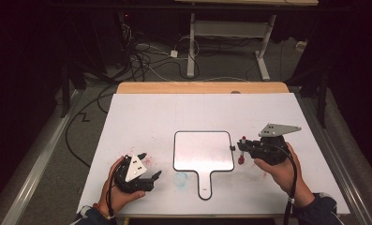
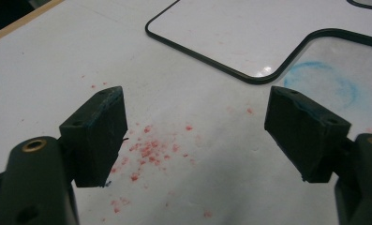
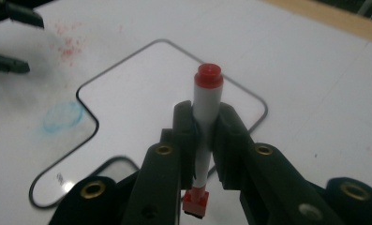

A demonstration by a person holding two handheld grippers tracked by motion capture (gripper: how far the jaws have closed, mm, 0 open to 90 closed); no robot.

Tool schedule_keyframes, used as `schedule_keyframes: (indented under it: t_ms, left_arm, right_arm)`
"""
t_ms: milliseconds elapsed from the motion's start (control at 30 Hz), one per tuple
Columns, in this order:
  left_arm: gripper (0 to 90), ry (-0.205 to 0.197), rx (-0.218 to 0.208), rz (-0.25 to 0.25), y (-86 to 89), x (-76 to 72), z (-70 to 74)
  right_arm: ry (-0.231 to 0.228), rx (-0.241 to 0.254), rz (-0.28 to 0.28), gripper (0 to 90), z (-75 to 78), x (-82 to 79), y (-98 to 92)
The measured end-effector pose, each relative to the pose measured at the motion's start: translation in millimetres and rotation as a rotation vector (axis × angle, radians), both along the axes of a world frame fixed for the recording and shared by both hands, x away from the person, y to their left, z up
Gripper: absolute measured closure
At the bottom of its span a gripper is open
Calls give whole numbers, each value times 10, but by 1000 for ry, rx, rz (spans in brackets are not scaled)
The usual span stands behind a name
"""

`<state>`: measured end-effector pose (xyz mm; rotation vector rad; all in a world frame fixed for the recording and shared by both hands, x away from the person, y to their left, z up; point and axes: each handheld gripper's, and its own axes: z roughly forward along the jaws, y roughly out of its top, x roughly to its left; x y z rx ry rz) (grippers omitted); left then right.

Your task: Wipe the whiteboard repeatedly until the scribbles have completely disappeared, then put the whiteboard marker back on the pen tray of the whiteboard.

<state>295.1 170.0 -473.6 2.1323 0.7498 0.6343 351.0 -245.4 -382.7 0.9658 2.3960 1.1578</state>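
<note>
Just right of the paddle-shaped whiteboard [image 1: 203,151], the right gripper [image 1: 242,149] is clamping a red-capped marker [image 3: 205,117] between its jaws, the pen standing crosswise to them. Left of the whiteboard, the left gripper [image 1: 148,165] is hovering with jaws spread wide, grasping nothing, over red specks [image 2: 148,150] on the white table [image 1: 141,112]. A blue smudge [image 1: 181,178] is lying beside the whiteboard's handle.

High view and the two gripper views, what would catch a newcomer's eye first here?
Probably the red-capped marker, clamped upright in the right gripper beside the right edge of the small handled whiteboard at the table's middle. Next, the left gripper, open and empty over a scatter of red specks on the white table. A faint blue smudge sits left of the whiteboard's handle.
</note>
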Motion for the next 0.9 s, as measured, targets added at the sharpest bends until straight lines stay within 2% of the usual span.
schedule_keyframes:
  t_ms: [67, 167, 300, 467, 500, 533, 567, 633, 733, 767, 833, 867, 900]
  left_arm:
    - [202, -11, 9, -5, -5, 3, 1]
    - [202, -8, 10, -8, -11, 5, -2]
    - [202, 0, 19, -11, -11, 12, -16]
    - [203, 6, 24, -15, -16, 13, -25]
    - [202, 19, 20, -13, -24, 14, -29]
    - [202, 11, 28, -18, -28, 27, -27]
    - [202, 25, 25, -20, -40, 29, -34]
    - [202, 15, 41, -30, -59, 35, -41]
    - [202, 30, 44, -36, -69, 25, -52]
    - [202, 22, 50, -37, -65, 30, -49]
    - [202, 31, 45, -36, -67, 28, -51]
    - [202, 21, 50, -38, -68, 33, -49]
    - [202, 32, 46, -36, -75, 30, -55]
  right_arm:
    - [64, -6, 27, 809, -34, 15, -4]
    - [132, -4, 36, 807, -131, 84, -2]
    - [171, 4, 20, 807, -264, 229, 20]
    - [211, 63, 0, 799, -377, 390, 40]
    - [207, 65, -8, 796, -406, 416, 51]
    - [210, 72, -19, 792, -437, 438, 64]
    - [218, 84, -31, 792, -473, 459, 76]
    - [230, 100, -50, 789, -537, 495, 107]
    - [206, 90, -78, 779, -607, 514, 151]
    - [197, 89, -85, 774, -630, 514, 163]
    - [174, 72, -102, 767, -664, 504, 192]
    - [159, 62, -103, 764, -676, 498, 205]
    - [142, 44, -111, 768, -688, 494, 220]
